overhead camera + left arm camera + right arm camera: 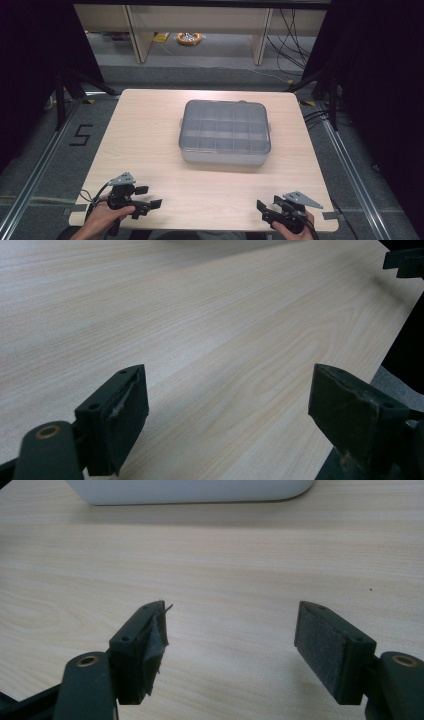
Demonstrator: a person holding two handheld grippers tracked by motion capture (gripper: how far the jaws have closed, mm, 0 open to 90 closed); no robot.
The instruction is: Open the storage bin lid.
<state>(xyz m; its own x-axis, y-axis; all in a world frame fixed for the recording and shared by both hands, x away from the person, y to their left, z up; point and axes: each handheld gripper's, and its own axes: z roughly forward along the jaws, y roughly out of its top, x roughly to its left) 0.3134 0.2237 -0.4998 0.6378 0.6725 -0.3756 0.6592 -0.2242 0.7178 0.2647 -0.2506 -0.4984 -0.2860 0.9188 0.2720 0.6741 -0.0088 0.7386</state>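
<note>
From the high view, your desk [150,150] is pale wood grain, and a grey compartment box [225,131] with a closed translucent lid sits just right of centre. Your left tongs [149,197] are at the lower left of the frame and your right tongs [261,210] at the lower right, each with its jaws spread and nothing between them. Around the desk you have grey floor [210,50], dark curtains at both sides, light cabinet legs and loose cables at the top, and a "5" marked on the floor at left.

In the left gripper view, your left tongs [227,405] stand wide apart over bare desk [200,315].

In the right gripper view, your right tongs [231,645] gape too; the box's white base [190,491] lies along the top edge, well apart from them.
</note>
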